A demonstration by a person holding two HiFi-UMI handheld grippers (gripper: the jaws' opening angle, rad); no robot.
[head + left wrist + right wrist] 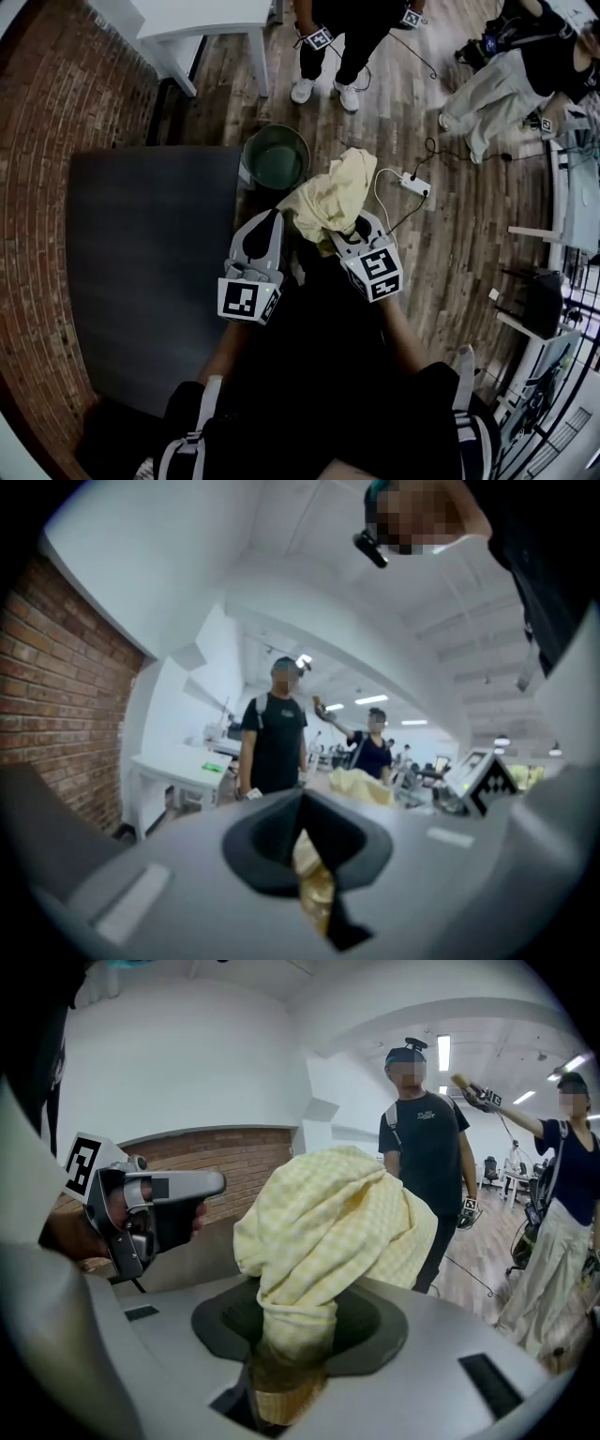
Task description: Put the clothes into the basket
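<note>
- Head view: yellow cloth [330,199] hangs beyond the counter's [141,262] right edge, near the basket [277,155].
- Right gripper [352,232] clamps the bunch; left gripper [272,223] pinches a thin fold.
- That thin pinch could slip, dropping cloth outside the basket.

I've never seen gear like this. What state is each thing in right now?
yellow checked cloth: bunched up, held in the air above the floor by both grippers.
left hand-held gripper: shut on a small fold of the cloth.
right hand-held gripper: shut on a thick bunch of the cloth.
basket: upright on the floor, open, looks empty.
power strip: lying on the floor, cables attached.
</note>
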